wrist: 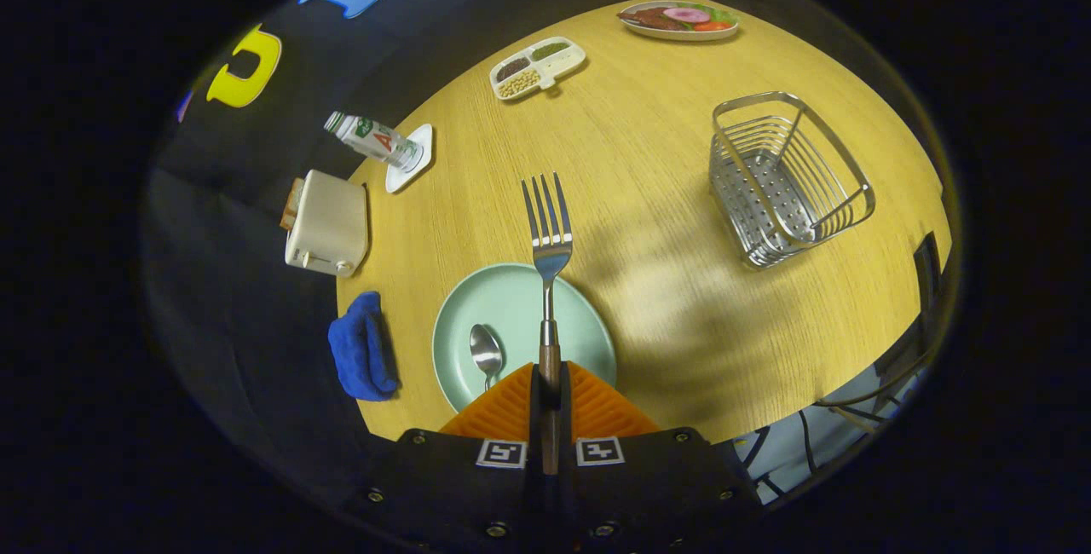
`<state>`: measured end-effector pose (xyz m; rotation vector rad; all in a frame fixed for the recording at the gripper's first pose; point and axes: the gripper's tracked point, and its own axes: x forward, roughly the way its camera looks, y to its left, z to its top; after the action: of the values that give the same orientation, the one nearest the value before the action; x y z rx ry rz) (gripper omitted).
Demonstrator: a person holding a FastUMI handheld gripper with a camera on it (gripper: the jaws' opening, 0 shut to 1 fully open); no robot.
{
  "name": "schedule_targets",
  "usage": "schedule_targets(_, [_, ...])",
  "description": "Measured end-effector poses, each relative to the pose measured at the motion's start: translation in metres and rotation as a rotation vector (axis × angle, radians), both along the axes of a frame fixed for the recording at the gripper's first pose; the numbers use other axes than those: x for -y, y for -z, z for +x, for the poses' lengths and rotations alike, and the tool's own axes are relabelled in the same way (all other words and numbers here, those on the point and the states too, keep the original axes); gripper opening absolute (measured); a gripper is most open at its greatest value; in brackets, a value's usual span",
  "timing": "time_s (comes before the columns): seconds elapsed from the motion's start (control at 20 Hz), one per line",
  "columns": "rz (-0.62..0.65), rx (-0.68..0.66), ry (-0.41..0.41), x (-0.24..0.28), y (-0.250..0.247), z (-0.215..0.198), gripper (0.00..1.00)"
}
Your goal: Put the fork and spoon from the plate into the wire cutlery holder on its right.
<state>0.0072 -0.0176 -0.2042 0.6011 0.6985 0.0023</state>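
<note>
Gripper view: looking down along the fingers onto a wooden table (648, 153).
Gripper (550, 379): pinching the fork (547, 234) by its wooden handle, both fingers pressing on it, tines pointing far.
Spoon (485, 349): lying on the pale green plate (511, 298), just left of the fork's handle.
Wire cutlery holder (780, 179): standing far right of the plate, well apart.
Blue cloth (362, 349): lying left of the plate.

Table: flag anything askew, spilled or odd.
Nothing spilled or damaged. The bottle appears tilted on its white coaster near the toaster. The fingers are shut on the fork, held above the plate.
</note>
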Motion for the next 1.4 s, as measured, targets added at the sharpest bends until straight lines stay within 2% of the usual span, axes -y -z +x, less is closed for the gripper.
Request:
schedule_targets(0.65, [0.122,0.05,0.286,0.091,-0.007,-0.028,0.07])
schedule_targets(1.4, [0.145,0.021,0.348,0.106,-0.002,-0.025,0.07])
